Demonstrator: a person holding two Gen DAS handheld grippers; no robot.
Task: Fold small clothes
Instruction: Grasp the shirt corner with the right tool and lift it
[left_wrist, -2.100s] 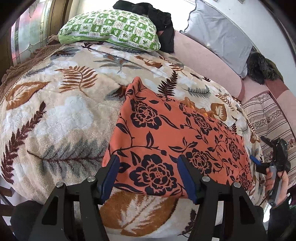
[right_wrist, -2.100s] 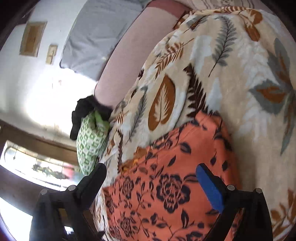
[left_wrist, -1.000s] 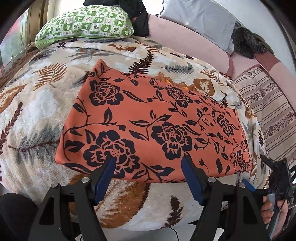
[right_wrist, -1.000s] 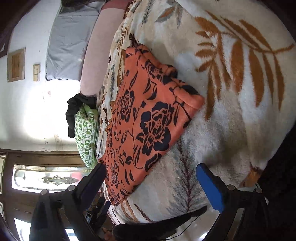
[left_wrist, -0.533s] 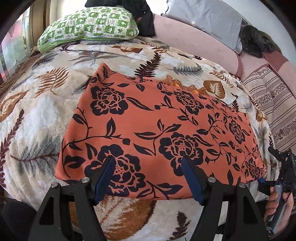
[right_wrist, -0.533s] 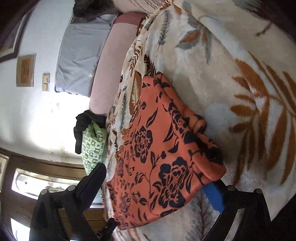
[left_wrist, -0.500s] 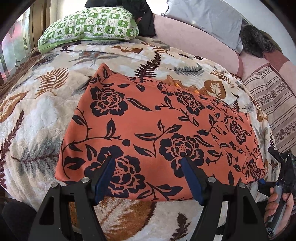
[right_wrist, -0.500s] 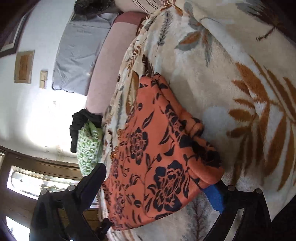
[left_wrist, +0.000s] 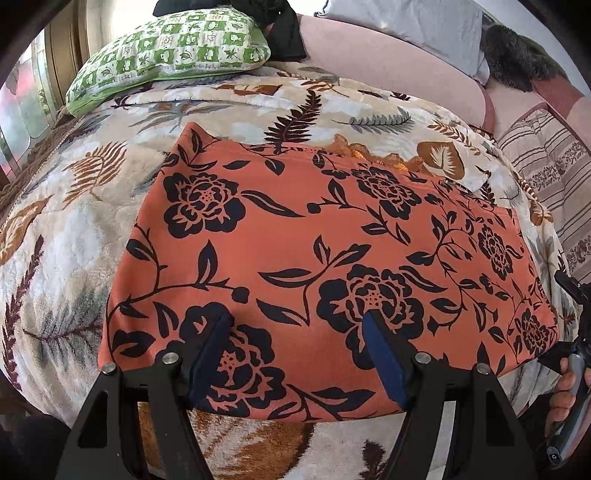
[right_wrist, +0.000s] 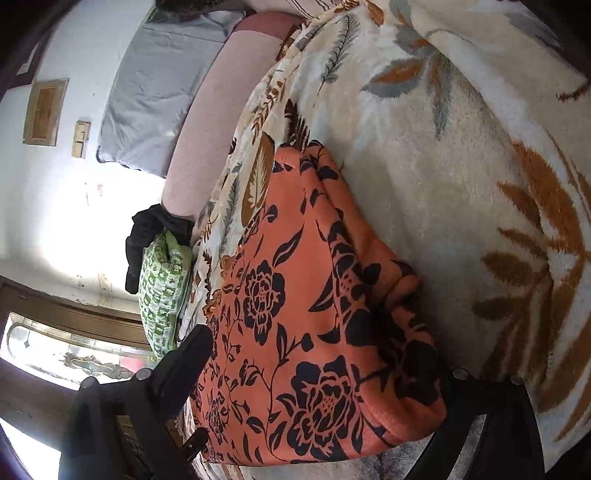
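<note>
- Left wrist view: the orange floral garment (left_wrist: 325, 258) lies spread flat across the middle of the frame on the leaf-patterned blanket (left_wrist: 74, 229) that covers the bed
- The left gripper (left_wrist: 295, 328) sits at the bottom centre, its two blue-padded fingers (left_wrist: 384, 354) standing wide apart above the garment's near edge, with nothing clamped between them
- A green checked pillow (left_wrist: 173, 48) rests at the upper left, with dark clothing (left_wrist: 284, 33) just beside it and a grey cushion (left_wrist: 417, 26) at the upper right
- At the lower right edge a hand (left_wrist: 565, 391) holds the right gripper's handle beside the garment's right corner; the striped cover (left_wrist: 546, 166) lies at the right
- Right wrist view: the same garment (right_wrist: 306, 314) fills the lower centre, its folded layers bunched along the right side where it meets the blanket (right_wrist: 480, 184)
- The right gripper (right_wrist: 321, 373) straddles the garment's near corner; the left finger (right_wrist: 184, 365) is clear of the cloth, while the right one is hidden behind the fabric, so whether it grips cannot be told
- The green pillow (right_wrist: 162, 288) appears at the middle left
</note>
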